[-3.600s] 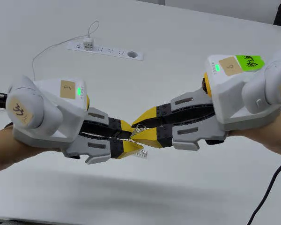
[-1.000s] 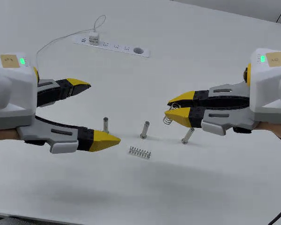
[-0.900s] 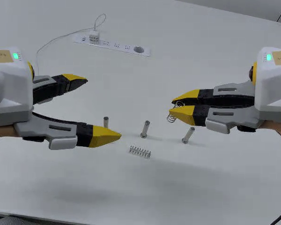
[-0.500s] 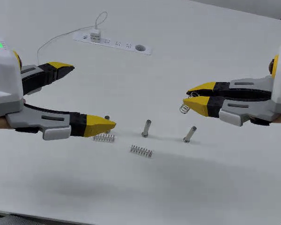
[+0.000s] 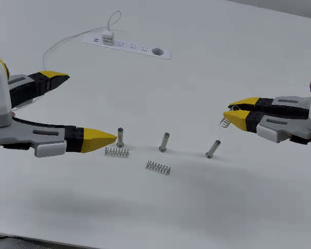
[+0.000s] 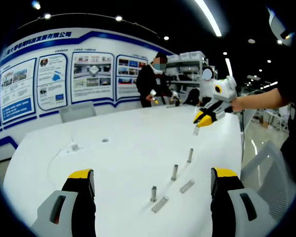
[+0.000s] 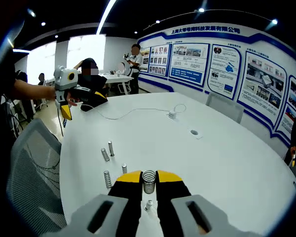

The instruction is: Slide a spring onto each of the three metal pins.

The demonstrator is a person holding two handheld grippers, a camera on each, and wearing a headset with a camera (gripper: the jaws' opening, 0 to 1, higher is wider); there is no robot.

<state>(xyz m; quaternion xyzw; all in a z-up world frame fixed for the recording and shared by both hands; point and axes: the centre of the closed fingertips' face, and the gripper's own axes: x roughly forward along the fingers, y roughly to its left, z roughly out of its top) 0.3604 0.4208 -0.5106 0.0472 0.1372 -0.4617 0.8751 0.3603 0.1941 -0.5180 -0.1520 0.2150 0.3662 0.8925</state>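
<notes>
Between jaws of right gripper (image 5: 229, 110), spring (image 5: 225, 122)

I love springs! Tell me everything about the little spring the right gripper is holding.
The spring is a small coil of silvery wire, metal by its look. The right gripper pinches it between its yellow jaw tips, and it pokes out below them, in the air above the white table. It touches nothing else.

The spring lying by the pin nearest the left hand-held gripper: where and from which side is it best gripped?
Probably across its middle coils, coming from above. The spring lies flat on the table, and the upright pin stands just behind it, so tilt in from the near side.
</notes>
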